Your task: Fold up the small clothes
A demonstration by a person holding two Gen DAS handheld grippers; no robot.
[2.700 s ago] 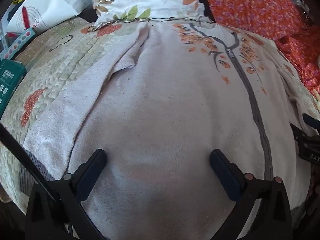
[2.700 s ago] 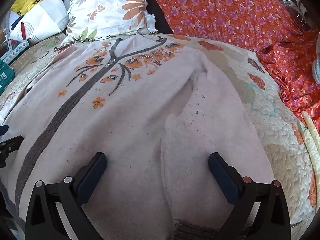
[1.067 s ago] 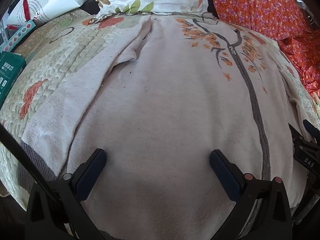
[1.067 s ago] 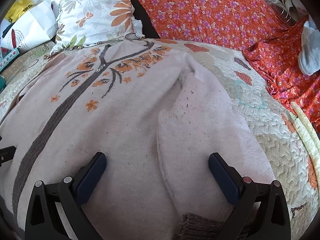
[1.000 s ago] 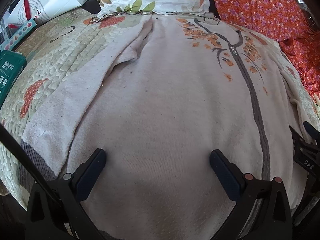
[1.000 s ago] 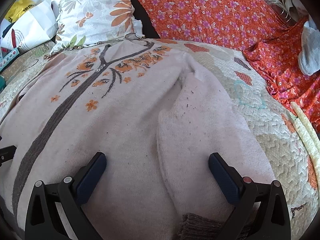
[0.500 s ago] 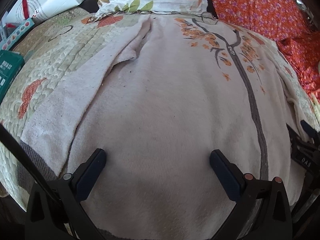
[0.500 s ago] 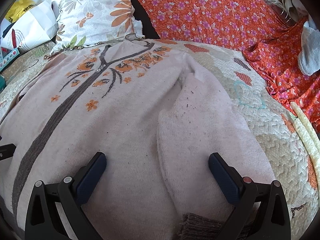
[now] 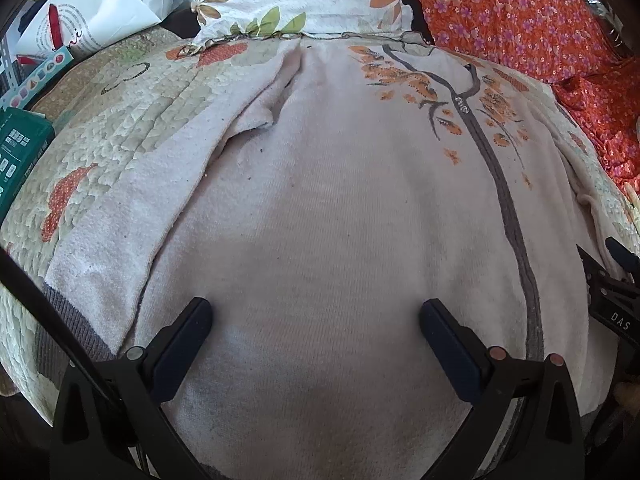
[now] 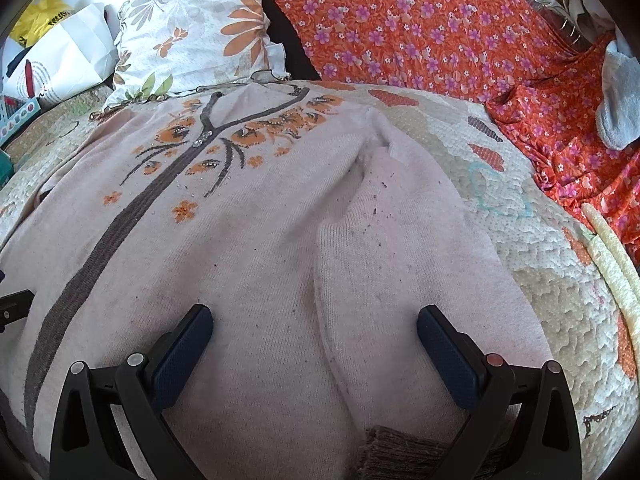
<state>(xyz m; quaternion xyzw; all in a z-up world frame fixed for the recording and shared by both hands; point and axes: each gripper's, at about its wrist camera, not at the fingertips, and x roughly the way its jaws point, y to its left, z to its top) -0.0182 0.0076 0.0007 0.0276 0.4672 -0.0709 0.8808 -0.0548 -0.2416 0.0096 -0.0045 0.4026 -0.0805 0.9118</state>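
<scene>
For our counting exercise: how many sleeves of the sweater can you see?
2. One sleeve lies along the sweater's left side, the other along its right.

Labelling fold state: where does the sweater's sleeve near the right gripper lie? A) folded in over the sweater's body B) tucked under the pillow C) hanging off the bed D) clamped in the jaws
A: the sleeve lies on the sweater, its grey cuff nearest the right gripper, whose jaws are open and empty.
</scene>
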